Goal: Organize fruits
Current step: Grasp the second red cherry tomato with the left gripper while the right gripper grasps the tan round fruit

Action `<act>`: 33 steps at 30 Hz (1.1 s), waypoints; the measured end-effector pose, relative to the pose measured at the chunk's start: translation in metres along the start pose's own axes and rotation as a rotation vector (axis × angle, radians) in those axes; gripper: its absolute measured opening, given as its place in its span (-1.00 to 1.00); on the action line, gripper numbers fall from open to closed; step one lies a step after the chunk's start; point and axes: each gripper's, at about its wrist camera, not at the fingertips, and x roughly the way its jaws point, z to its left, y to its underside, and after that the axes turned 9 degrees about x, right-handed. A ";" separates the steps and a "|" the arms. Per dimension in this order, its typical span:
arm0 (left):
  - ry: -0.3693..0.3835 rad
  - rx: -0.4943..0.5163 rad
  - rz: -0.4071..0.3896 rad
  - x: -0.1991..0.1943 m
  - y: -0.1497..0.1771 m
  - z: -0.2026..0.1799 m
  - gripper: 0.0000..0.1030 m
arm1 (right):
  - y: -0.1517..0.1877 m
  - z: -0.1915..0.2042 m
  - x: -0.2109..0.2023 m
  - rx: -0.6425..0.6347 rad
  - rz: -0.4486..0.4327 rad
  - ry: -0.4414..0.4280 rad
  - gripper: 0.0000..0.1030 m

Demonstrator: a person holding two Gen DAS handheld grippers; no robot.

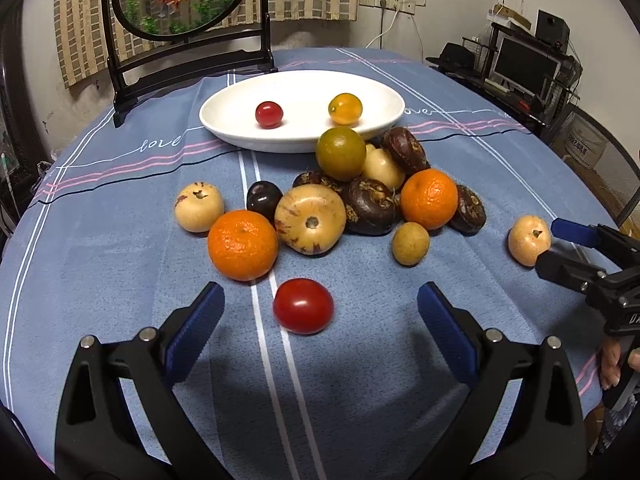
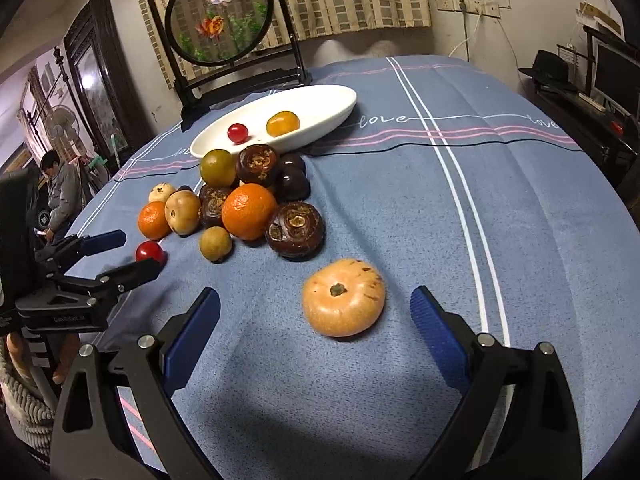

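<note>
The left gripper (image 1: pixel 320 312) gapes wide around the small round red tomato (image 1: pixel 303 306) at lower centre, the right gripper (image 2: pixel 316 316) likewise unclamped.

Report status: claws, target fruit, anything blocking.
Left claw open around red tomato. Right claw open around pale peach-coloured fruit. White plate holds two fruits. No obstructions.

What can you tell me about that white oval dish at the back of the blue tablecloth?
The white oval dish looks like glossy ceramic, shallow with a raised rim, sitting flat on the blue striped tablecloth in front of a black-framed goldfish screen. It holds a small red cherry tomato and a yellow-orange tomato, apart from each other. The fruit pile crowds its near rim.
</note>
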 end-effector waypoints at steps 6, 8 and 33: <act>0.024 -0.015 0.021 0.005 0.000 0.002 0.88 | -0.001 -0.002 0.001 0.008 0.012 -0.002 0.87; 0.023 -0.025 0.031 0.007 0.000 0.004 0.72 | -0.001 -0.003 0.003 0.014 0.020 -0.006 0.87; 0.061 -0.097 0.077 0.019 0.003 0.015 -0.36 | -0.007 -0.007 0.017 0.031 0.092 -0.032 0.46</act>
